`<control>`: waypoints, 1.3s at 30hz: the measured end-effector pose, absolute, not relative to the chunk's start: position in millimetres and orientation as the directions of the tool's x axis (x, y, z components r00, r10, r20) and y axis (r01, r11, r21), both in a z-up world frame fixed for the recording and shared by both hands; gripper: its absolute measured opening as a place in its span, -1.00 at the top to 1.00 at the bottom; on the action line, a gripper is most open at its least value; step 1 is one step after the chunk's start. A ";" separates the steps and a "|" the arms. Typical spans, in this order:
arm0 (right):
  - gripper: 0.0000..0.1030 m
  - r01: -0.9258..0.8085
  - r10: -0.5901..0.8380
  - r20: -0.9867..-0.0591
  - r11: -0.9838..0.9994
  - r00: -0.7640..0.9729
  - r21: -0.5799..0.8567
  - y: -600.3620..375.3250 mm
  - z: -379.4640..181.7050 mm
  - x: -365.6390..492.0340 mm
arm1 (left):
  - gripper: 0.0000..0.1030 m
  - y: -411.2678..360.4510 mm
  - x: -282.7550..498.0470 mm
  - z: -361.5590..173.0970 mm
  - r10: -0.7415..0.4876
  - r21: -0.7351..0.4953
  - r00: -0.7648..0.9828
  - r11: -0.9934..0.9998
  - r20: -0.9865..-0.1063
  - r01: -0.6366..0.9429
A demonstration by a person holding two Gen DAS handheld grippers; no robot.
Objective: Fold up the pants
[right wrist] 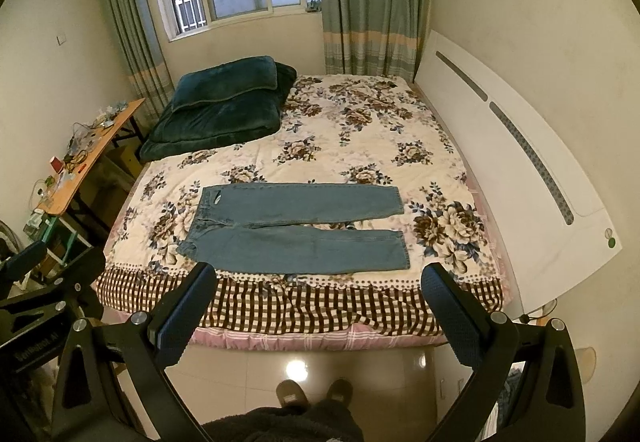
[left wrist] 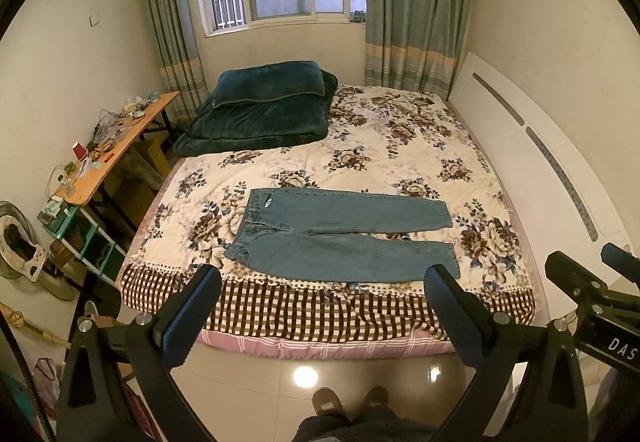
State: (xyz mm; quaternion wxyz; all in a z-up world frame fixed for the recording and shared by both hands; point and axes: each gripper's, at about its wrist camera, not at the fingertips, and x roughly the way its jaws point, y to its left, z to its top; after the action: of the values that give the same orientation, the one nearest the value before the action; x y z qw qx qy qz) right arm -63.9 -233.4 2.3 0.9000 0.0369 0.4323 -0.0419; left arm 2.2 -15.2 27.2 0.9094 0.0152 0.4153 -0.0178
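Blue jeans [left wrist: 340,234] lie flat on the bed's floral cover [left wrist: 380,145], near its front edge, waistband to the left, both legs spread to the right. They also show in the right wrist view [right wrist: 296,230]. My left gripper [left wrist: 322,282] is open and empty, held in the air in front of the bed, short of the jeans. My right gripper [right wrist: 320,280] is open and empty too, at about the same height and distance. The right gripper's body shows at the right edge of the left wrist view [left wrist: 592,290].
A folded dark green blanket with a pillow [left wrist: 260,109] lies at the bed's back left. A white headboard [left wrist: 532,161] runs along the right. A cluttered wooden desk [left wrist: 108,145] and shelf stand left. The person's slippered feet [left wrist: 348,402] stand on glossy tile.
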 end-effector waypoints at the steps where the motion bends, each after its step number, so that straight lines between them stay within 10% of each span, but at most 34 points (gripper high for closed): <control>1: -1.00 0.107 -0.043 -0.781 0.994 0.624 0.030 -233.7 2.7 -63.2 | -1.00 -16.3 3.2 29.6 -0.020 0.012 0.656 0.999 -0.755 0.045; 27: -1.00 0.125 -0.015 -0.770 0.989 0.638 0.084 -231.7 -15.5 -41.5 | -1.00 -10.3 23.9 26.9 -0.011 0.010 0.678 1.000 -0.735 0.027; 39: -1.00 0.204 -0.070 -0.811 0.977 0.580 0.061 -241.4 -130.3 88.4 | -1.00 10.5 165.0 -88.8 0.118 0.121 0.577 0.992 -0.808 -0.033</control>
State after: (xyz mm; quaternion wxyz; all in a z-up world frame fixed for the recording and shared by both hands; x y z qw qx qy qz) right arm 88.4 -241.4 -130.3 0.8858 0.0740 0.4515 -0.0775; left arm 165.0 10.5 -88.8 0.8867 0.0464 0.4581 0.0425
